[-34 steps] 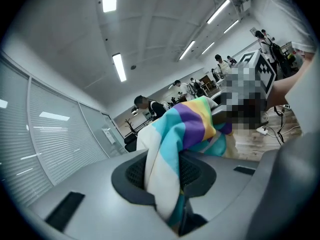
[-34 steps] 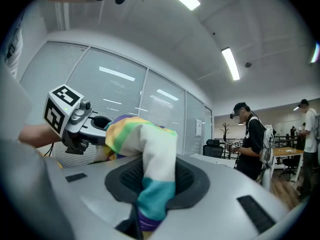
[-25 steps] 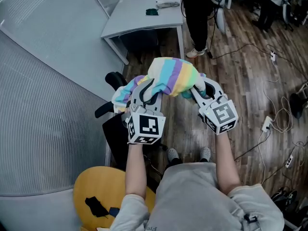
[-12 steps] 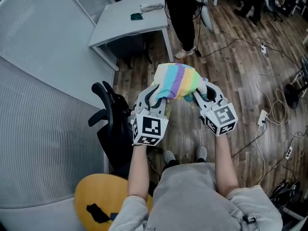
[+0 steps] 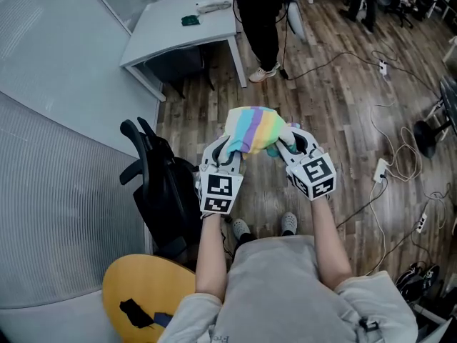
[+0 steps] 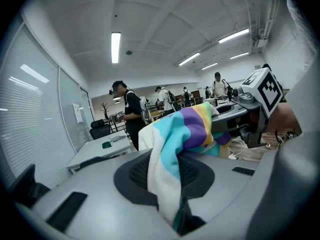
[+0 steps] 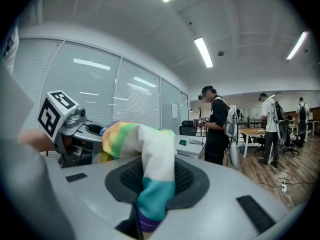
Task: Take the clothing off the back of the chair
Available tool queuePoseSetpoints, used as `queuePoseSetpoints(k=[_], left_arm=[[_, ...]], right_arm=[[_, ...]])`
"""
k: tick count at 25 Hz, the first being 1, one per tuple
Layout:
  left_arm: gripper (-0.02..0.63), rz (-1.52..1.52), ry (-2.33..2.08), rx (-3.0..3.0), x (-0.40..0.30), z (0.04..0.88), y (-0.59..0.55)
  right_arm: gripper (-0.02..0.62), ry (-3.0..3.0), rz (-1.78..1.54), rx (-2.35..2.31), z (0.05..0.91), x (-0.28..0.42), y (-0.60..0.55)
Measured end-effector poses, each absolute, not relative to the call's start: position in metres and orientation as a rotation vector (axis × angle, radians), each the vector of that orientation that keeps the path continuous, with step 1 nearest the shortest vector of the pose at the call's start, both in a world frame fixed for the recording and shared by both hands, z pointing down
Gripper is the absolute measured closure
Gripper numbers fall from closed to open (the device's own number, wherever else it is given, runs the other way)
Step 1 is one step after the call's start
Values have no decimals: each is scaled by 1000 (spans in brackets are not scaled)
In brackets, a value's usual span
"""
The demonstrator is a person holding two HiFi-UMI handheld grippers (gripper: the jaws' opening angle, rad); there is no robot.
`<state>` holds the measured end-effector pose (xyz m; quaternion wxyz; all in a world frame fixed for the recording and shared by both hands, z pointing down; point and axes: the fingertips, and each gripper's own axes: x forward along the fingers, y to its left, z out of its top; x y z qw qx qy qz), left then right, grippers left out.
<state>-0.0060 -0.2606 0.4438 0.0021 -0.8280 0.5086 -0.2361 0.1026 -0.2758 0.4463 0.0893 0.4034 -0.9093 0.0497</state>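
From the head view, the soft striped clothing [image 5: 253, 128] hangs bunched between both tools, clear of the black chair [image 5: 163, 191]; I'd keep both pinches firm and level so the knit won't slip. In the left gripper view the left tool [image 6: 183, 223], its jaws having just closed further, pinches a pastel-banded fold. In the right gripper view the right tool [image 7: 136, 224] pinches a white-and-teal fold.

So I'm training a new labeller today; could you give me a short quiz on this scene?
1. True or false: the striped garment hangs on the black chair.
2. The left claw and right claw are: A both empty; B both shut on the garment; C one shut, one empty.
3. On which side of the person does the chair stand?
Key: 1 false; 2 B; 3 left.
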Motion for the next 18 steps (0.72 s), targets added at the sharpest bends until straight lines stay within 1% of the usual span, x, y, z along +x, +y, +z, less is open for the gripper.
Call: queuePoseSetpoints(k=[7,18], left_arm=[[531,-774,1734,-2645,-2,491,-243],[532,-806,1941,-2645,-2,539,-206]], right_arm=[[499,-2670,211,1079,489,106,-265],[499,-2668,256,861,532,100,-244]])
